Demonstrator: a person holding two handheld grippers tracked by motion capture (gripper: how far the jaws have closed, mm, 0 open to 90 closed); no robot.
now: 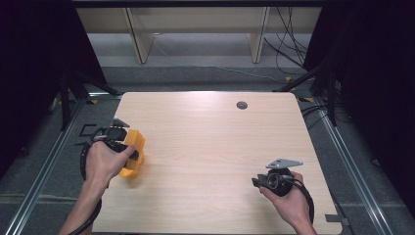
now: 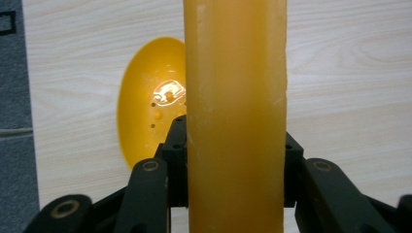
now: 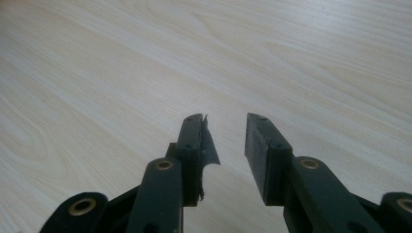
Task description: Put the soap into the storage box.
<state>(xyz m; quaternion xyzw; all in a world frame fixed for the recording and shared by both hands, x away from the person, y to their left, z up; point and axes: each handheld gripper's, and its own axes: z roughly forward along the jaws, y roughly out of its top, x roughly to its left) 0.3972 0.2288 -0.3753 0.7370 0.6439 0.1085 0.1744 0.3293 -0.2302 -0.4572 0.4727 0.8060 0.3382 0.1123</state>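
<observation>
Clamping a translucent amber-yellow plastic block (image 2: 235, 116) between its jaws at the wooden table's (image 1: 215, 142) left edge, the left gripper (image 1: 128, 152) risks slippage on that smooth surface, while the right gripper (image 3: 226, 141) sits slightly parted, holding nothing.

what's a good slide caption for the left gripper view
Left gripper shut on a tall amber block, above a yellow oval dish lying on the pale wooden table.

Your only obstacle on the worktop (image 1: 210, 147) is the yellow piece (image 1: 133, 155) near its left edge; from there rightward and toward the far edge, you can pass freely.
</observation>
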